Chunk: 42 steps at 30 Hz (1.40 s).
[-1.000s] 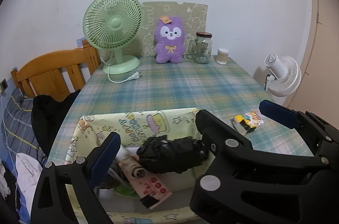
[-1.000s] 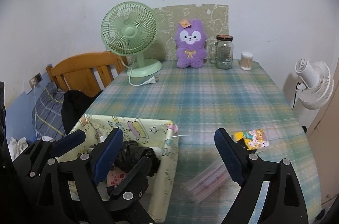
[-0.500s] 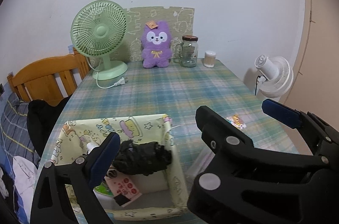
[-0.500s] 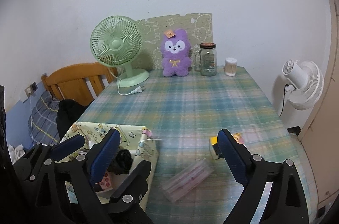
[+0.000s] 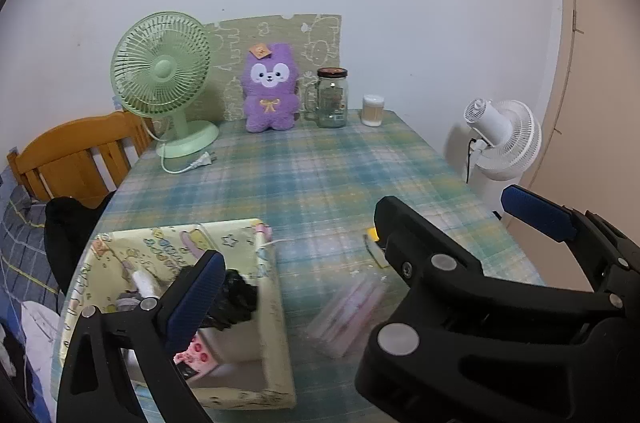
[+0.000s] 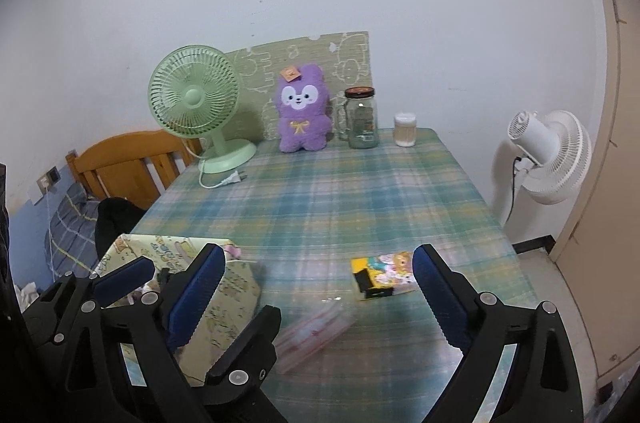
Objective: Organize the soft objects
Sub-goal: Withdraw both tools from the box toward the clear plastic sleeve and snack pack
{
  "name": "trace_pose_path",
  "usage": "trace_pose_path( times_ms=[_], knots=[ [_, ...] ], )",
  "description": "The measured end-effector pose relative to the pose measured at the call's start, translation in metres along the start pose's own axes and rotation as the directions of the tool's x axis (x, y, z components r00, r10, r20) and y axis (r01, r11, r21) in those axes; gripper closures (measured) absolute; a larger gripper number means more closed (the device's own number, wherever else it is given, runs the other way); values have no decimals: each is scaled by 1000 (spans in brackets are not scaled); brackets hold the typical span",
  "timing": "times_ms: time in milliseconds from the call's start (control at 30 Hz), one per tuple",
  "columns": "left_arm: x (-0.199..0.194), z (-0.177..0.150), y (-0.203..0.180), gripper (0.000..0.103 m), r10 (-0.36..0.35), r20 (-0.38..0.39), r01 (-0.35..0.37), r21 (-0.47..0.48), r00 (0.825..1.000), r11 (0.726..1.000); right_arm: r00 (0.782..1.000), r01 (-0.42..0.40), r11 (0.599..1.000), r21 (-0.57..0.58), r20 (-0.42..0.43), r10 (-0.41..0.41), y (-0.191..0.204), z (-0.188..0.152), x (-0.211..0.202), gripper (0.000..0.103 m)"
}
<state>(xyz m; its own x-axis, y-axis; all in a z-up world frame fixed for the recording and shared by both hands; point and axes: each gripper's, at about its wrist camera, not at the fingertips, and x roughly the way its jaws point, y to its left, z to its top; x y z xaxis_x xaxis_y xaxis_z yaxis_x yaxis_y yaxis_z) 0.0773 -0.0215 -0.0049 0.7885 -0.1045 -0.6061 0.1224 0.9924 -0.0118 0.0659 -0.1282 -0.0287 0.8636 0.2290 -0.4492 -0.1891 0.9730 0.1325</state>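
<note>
A yellow patterned fabric storage box (image 5: 270, 307) stands at the table's near left and holds a crumpled black item (image 5: 236, 297) and small packets; it also shows in the right wrist view (image 6: 236, 287). A clear pink pack (image 5: 348, 311) lies right of the box, also seen in the right wrist view (image 6: 316, 329). A yellow cartoon packet (image 6: 384, 273) lies further right. My left gripper (image 5: 372, 247) is open and empty above the pack. My right gripper (image 6: 320, 287) is open and empty, raised over the pack and packet.
A purple plush (image 5: 272, 89), a green desk fan (image 5: 164, 83), a glass jar (image 5: 332, 97) and a cotton swab tub (image 5: 373, 110) stand at the table's far edge. A wooden chair (image 5: 76, 151) is at the left. A white fan (image 5: 502, 139) stands off the right.
Both grippers have pulled back and risen from the box. The left gripper has swung right, so the box now sits lower left in its view. Both stay open.
</note>
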Motion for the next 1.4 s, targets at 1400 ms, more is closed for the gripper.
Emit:
trace_pose_path(
  times_ms=[1400],
  knots=[
    [80,-26,-68,9,-43,-140,52,67,989,996,987,116,989,92,-119,-105,-90,-42,48,6]
  ],
)
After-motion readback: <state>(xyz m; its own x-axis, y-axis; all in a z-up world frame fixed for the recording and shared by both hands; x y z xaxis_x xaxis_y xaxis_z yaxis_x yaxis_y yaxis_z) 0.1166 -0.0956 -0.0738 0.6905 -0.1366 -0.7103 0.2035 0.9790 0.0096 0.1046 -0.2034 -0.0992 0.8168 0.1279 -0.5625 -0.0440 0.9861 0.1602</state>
